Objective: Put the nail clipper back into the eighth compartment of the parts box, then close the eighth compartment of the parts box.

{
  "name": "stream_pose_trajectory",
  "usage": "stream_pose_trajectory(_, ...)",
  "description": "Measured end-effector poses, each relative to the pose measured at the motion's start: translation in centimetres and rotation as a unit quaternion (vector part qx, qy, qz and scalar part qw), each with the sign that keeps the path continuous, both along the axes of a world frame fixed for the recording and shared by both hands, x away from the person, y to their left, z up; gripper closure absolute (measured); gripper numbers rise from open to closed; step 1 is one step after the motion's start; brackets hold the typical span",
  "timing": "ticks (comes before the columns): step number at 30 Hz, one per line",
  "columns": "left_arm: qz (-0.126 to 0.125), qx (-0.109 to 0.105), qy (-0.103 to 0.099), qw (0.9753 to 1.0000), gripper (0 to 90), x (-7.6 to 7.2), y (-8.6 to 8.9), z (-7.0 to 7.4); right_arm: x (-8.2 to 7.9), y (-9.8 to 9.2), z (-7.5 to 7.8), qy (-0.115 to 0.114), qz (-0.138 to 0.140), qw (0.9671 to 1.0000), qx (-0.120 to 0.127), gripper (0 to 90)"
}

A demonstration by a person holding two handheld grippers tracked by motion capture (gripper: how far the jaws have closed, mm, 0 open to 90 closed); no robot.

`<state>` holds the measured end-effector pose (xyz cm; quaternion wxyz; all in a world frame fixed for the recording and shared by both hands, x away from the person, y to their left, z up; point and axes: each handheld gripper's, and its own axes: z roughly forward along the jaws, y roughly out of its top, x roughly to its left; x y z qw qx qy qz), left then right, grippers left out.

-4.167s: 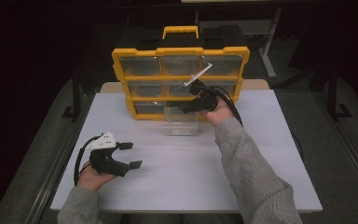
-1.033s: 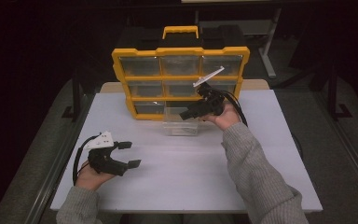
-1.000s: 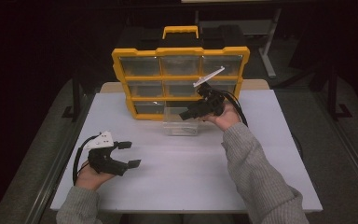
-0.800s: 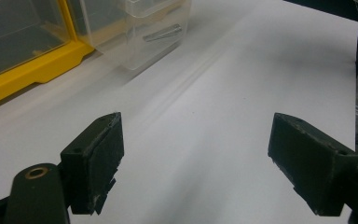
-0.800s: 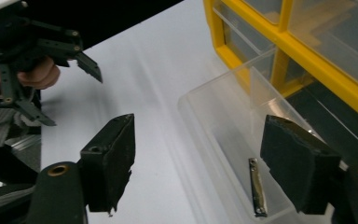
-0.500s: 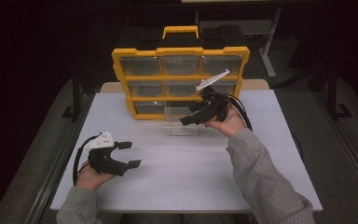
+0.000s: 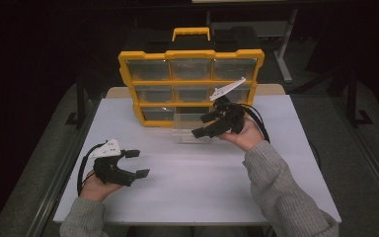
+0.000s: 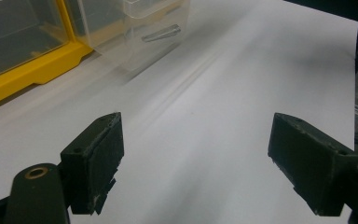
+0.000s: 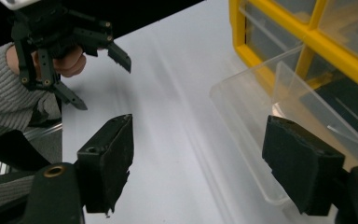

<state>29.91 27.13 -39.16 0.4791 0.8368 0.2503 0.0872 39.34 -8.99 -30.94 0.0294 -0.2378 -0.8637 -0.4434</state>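
Observation:
A yellow organiser case [image 7: 191,74] with clear drawers stands upright at the back of the white table [image 7: 197,182]. One clear drawer [image 7: 190,127] is pulled out and rests on the table in front of it; in the left gripper view a small metal piece [image 8: 161,33] lies inside the drawer [image 8: 144,28]. My right gripper [image 7: 203,125] hovers open just right of that drawer [image 9: 265,126], jaws pointing left. Resting low at the front left, my left gripper [image 7: 137,163] is open with nothing between its jaws [image 8: 196,168].
The case's yellow frame [image 9: 261,56] is close on the right of the right gripper view, where the other hand and gripper [image 9: 70,42] show at top left. Dark floor surrounds the table, with metal stand legs [image 7: 286,54] behind.
My right gripper has drifted slightly right and lower beside the pulled-out drawer. The left gripper has stayed put.

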Motion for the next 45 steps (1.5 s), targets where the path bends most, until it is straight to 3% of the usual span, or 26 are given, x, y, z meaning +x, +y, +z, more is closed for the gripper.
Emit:
stream_pose_trajectory(4, -0.003, 0.003, -0.004, 1.0, 17.9, 0.0, 0.0, 0.1, -0.8, 0.2, -0.3, -0.001, 0.007, 1.0, -0.002, 28.2)
stream_pose_trajectory(6, -0.001, 0.0, 0.0, 1.0, 17.9, 0.0, -0.1, 0.0, -0.9, 0.2, -0.6, -0.011, 0.015, 0.9998, -0.009, 29.7)
stream_pose_trajectory(8, -0.002, 0.002, -0.001, 1.0, 17.9, 0.0, -0.1, -0.1, -1.3, 0.3, -0.7, 0.001, 0.014, 0.9999, -0.007, 32.8)
stream_pose_trajectory(10, -0.002, 0.003, -0.002, 1.0, 17.9, 0.0, -0.1, -0.1, -1.3, 0.4, -1.0, -0.006, 0.022, 0.9996, -0.017, 35.0)
stream_pose_trajectory(12, -0.001, -0.001, -0.001, 1.0, 17.9, 0.0, -0.1, -0.1, -1.4, 0.6, -1.2, 0.007, 0.022, 0.9997, -0.012, 38.5)
stream_pose_trajectory(17, 0.0, -0.001, 0.0, 1.0, 17.9, 0.0, 0.0, -0.1, -1.6, 1.0, -1.8, 0.014, 0.027, 0.9994, -0.017, 47.6)
stream_pose_trajectory(19, -0.002, 0.002, -0.001, 1.0, 17.9, 0.0, -0.1, -0.1, -1.3, 1.0, -2.2, 0.006, 0.039, 0.9989, -0.024, 51.8)
stream_pose_trajectory(21, -0.002, 0.004, -0.002, 1.0, 17.9, 0.0, -0.1, -0.1, -1.4, 1.2, -2.3, 0.019, 0.038, 0.9989, -0.021, 55.6)
stream_pose_trajectory(23, -0.003, 0.006, -0.004, 1.0, 17.9, 0.0, -0.1, 0.0, -1.2, 1.3, -2.7, 0.006, 0.046, 0.9985, -0.03, 58.7)
stream_pose_trajectory(25, 0.0, 0.005, 0.0, 1.0, 17.9, -0.1, -0.2, -0.1, -1.2, 1.4, -2.9, 0.008, 0.048, 0.9983, -0.031, 61.8)
stream_pose_trajectory(38, 0.003, 0.001, 0.002, 1.0, 17.9, 0.0, -0.1, -0.1, -1.0, 2.3, -4.1, 0.015, 0.047, 0.9979, -0.042, 73.9)
stream_pose_trajectory(41, 0.003, 0.002, 0.002, 1.0, 17.9, 0.0, -0.1, -0.1, -0.8, 2.5, -4.5, 0.007, 0.051, 0.9975, -0.049, 74.9)
stream_pose_trajectory(45, 0.0, 0.003, -0.001, 1.0, 18.0, 0.0, -0.1, -0.1, -0.9, 2.6, -4.8, 0.017, 0.045, 0.9977, -0.049, 77.7)
